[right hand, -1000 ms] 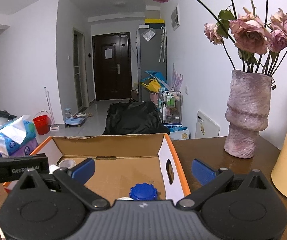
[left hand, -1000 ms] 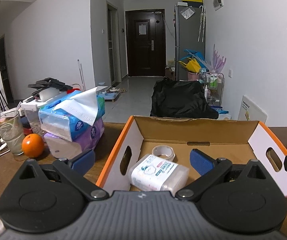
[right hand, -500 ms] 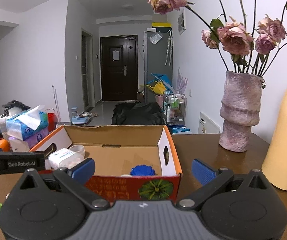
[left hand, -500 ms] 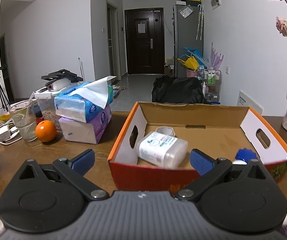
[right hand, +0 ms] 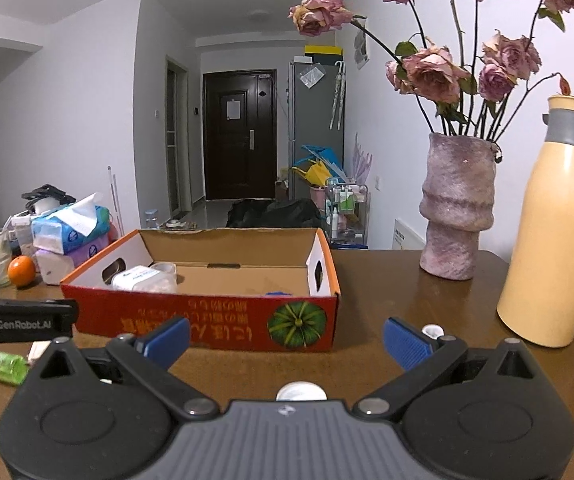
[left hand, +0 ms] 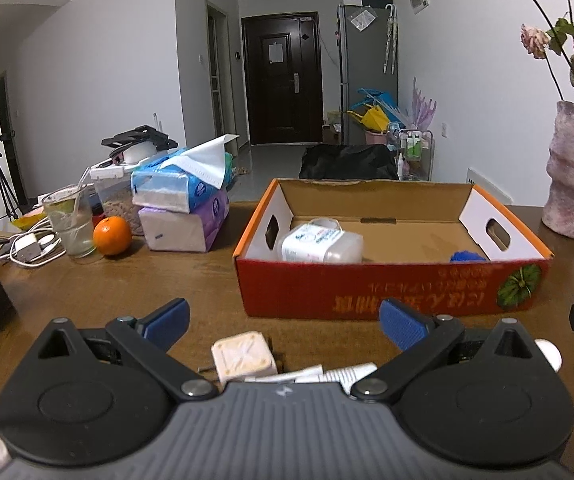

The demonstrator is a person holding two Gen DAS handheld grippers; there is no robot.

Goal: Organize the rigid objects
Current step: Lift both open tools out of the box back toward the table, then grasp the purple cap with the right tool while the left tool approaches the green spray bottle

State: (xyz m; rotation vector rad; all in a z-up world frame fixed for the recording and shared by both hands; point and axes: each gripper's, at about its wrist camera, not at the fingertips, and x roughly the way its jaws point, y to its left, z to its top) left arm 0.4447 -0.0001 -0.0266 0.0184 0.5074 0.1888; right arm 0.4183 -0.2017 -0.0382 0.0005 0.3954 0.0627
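Left gripper (left hand: 283,322) level, low over brown wooden table (left hand: 127,292), fingers spread, empty. Right gripper (right hand: 286,338) same, unclenched. Red-orange cardboard box (left hand: 391,256) at twelve o'clock; cream cube (left hand: 243,357) between left fingers.

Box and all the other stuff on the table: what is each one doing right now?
Cardboard box: open, upright on the table.
White container: lying on its side inside the box.
Tissue pack: opened, one tissue sticking up.
Glass: standing, part full, straw in it.
Vase: upright, holding wilted roses.
Left claw: open, empty.
Right claw: open, empty.
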